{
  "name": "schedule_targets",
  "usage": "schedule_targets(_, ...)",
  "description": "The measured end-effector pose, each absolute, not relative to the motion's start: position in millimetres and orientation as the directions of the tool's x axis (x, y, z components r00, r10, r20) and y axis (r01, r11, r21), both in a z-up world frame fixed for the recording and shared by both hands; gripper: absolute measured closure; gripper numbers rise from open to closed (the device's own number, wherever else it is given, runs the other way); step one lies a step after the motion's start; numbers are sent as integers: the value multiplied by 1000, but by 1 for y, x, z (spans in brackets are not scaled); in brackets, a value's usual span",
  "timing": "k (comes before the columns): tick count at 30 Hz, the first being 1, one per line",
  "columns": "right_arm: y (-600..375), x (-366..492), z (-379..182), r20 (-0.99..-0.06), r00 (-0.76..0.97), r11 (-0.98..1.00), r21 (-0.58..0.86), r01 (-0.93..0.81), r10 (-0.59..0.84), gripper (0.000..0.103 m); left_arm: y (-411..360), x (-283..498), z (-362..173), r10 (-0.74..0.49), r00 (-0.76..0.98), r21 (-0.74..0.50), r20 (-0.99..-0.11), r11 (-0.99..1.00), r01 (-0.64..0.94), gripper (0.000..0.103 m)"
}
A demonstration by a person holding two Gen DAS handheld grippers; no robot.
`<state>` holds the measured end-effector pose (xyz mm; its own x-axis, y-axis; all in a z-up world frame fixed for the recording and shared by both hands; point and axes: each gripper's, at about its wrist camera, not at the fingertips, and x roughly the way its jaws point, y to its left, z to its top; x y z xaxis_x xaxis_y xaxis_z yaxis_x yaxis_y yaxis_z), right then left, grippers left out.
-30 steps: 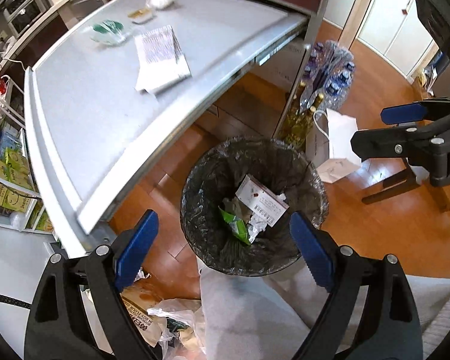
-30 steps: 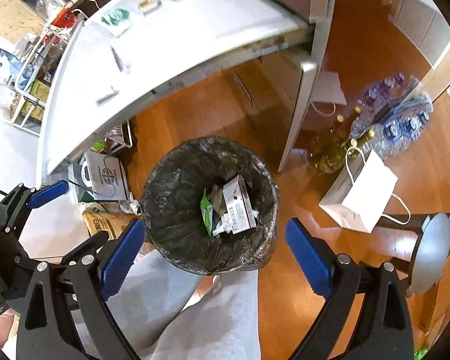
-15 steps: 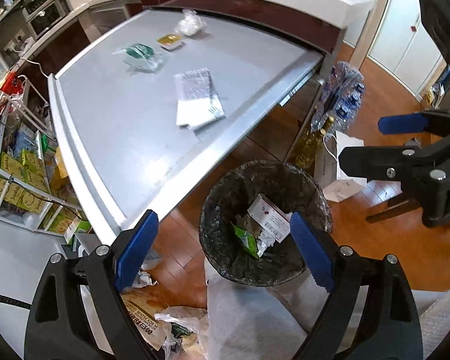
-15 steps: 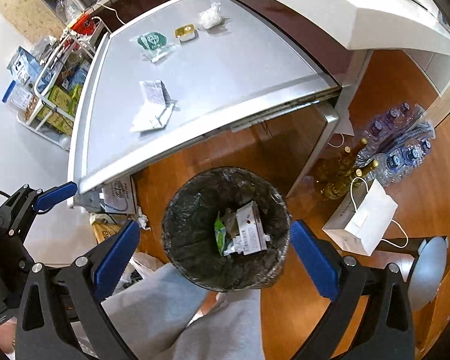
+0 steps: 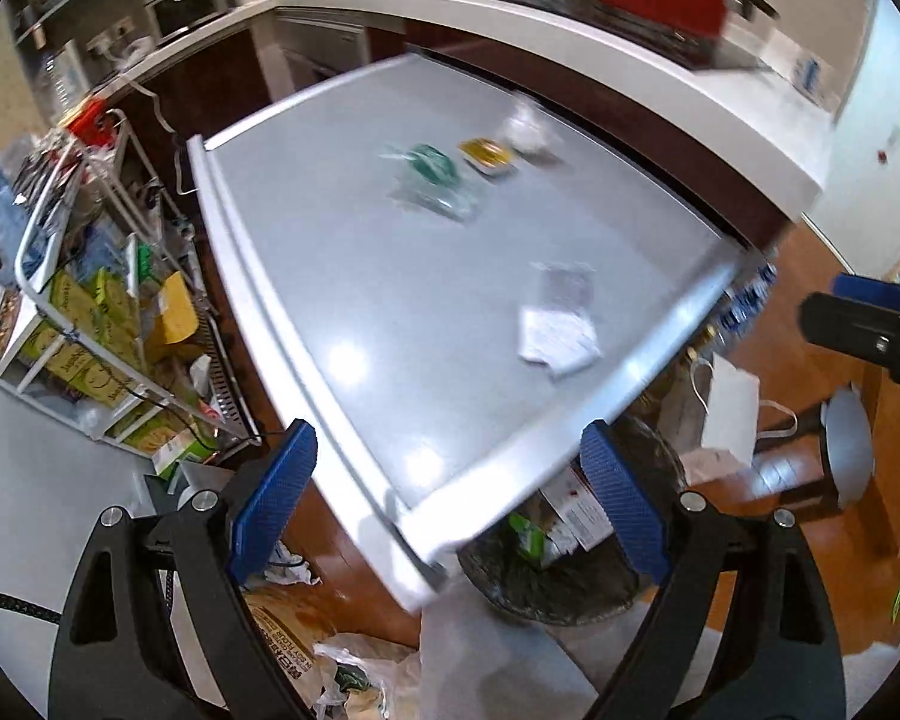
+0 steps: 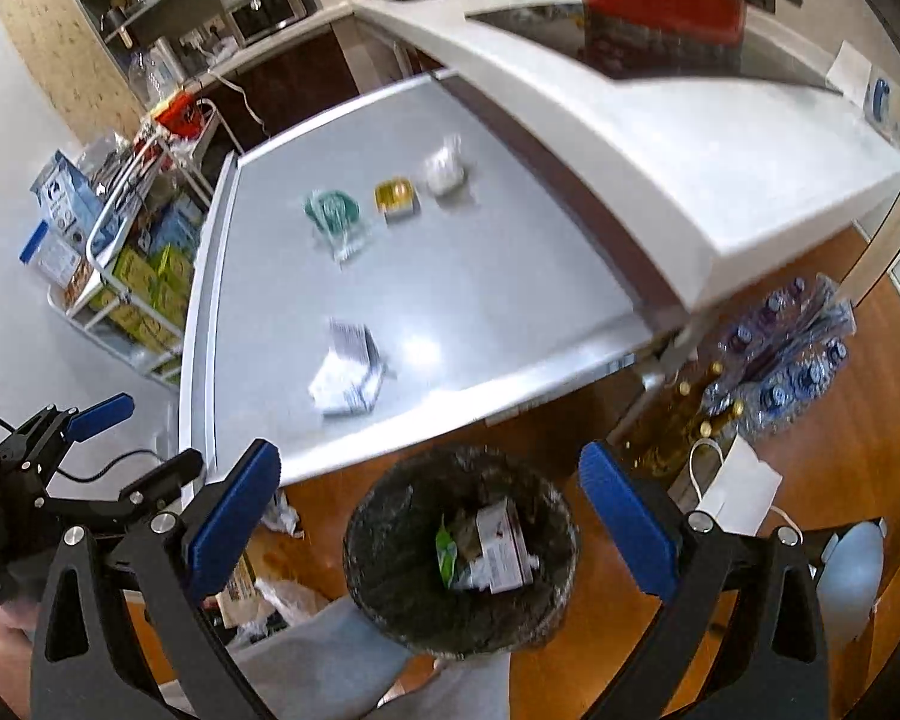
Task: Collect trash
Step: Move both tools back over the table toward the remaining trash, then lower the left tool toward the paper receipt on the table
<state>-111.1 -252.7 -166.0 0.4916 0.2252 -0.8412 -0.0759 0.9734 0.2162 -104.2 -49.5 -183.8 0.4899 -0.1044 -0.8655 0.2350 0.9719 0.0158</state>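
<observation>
While both views were blurred by motion, the layout could still be read. At far left, a white rack (image 6: 120, 276) stocked with yellow and green boxes was seen beside a grey table (image 6: 480, 300). The left gripper (image 5: 450, 504) was held above the table's near corner, its jaws spread wide with nothing between the blue pads (image 5: 273, 504). On the table, four pieces of trash were laid out: a green-printed wrapper (image 6: 333, 216), a small yellow tub (image 6: 397, 197) just right of it, and a crumpled white wad (image 6: 447, 171) further right, all three in a row near the far edge; a folded paper (image 6: 348, 375) was set apart from them, close to the near edge. Below that edge, on a wooden floor (image 6: 810, 480), a bin (image 6: 459, 552) lined with a dark bag was seen, and in it a white carton (image 6: 501, 546) and a green scrap (image 6: 446, 549) were lying. The right gripper (image 6: 429, 525) was poised over the bin, its jaws likewise released and empty, having just been opening. Grey trouser legs (image 6: 330, 660) of the person were visible beneath it. To the right, bottles (image 6: 699, 408), a shrink-wrapped water pack (image 6: 792, 360) and a white paper bag (image 6: 738, 486) were standing on the floor, next to a stool (image 6: 852, 582).
</observation>
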Motion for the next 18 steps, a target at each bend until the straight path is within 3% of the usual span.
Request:
schedule_targets(8,-220,-78,-175,-855,470,975,210,-74,220,5,-8,-54,-177,-106,493,-33,-863,987,154,13)
schedule_targets(18,-179,-53,-214,-894,398,978,200,-60,207,5,6,13,-172,-197,479,-121,-856,975,184,13)
